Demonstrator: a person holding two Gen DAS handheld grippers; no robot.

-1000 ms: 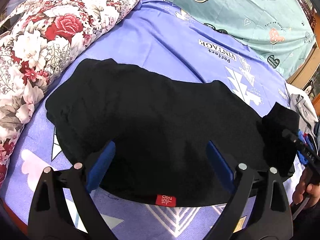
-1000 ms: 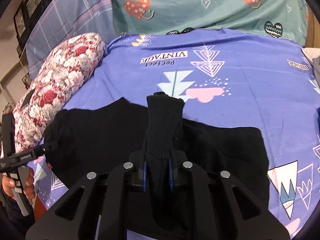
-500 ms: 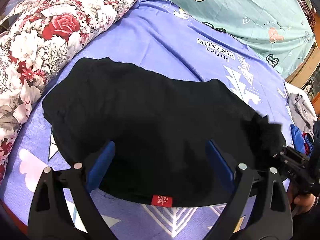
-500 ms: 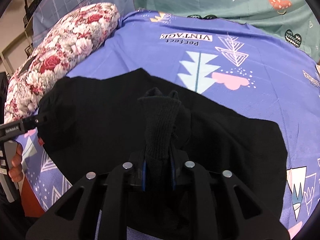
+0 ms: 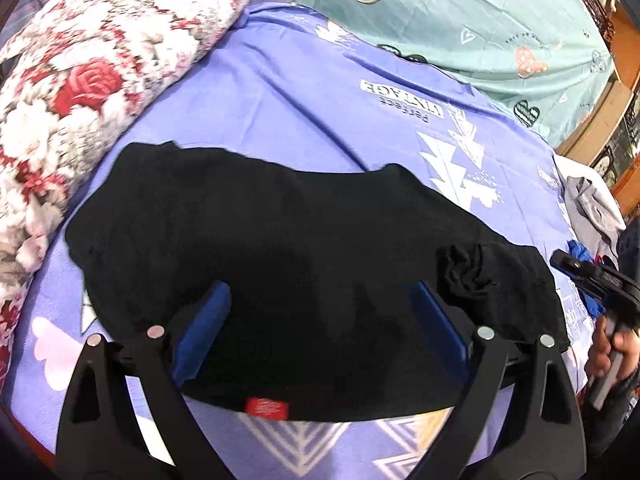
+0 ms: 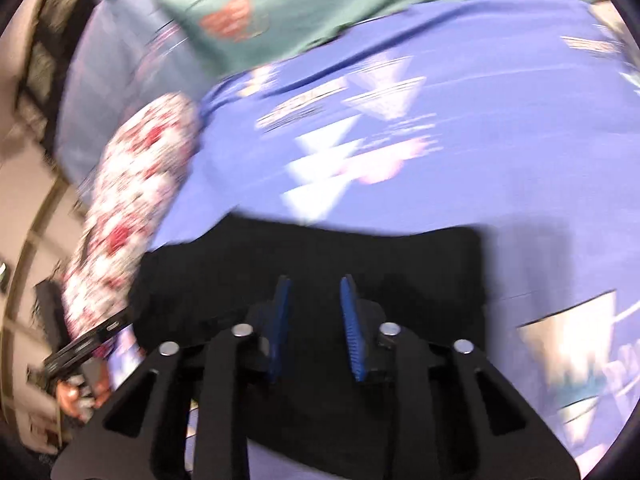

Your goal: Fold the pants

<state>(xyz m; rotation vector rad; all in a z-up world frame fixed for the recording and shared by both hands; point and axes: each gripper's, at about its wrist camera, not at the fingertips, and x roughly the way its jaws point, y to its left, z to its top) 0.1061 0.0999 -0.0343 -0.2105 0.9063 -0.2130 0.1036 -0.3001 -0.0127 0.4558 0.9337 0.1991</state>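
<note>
Released from the right gripper since half a second ago, the black knit pants now lie flat on the purple printed bedsheet, and the cuff that stood clamped between the blue pads is gone from them. Those pads stand apart with nothing between, low in the centre of the right wrist view, which is heavily blurred. In the left wrist view the dropped cuff sits as a small crumpled bump at the right end of the garment, where earlier it was held up off the cloth. The left gripper hangs over the near edge of the pants, its blue pads spread wide and empty on either side of the fabric, much as before. A red size tag shows at the bottom hem, lower centre of the frame. A red-and-white floral pillow fills the upper left, and a teal heart-print blanket lies along the top. Grey and blue clothes are heaped at the right edge.
</note>
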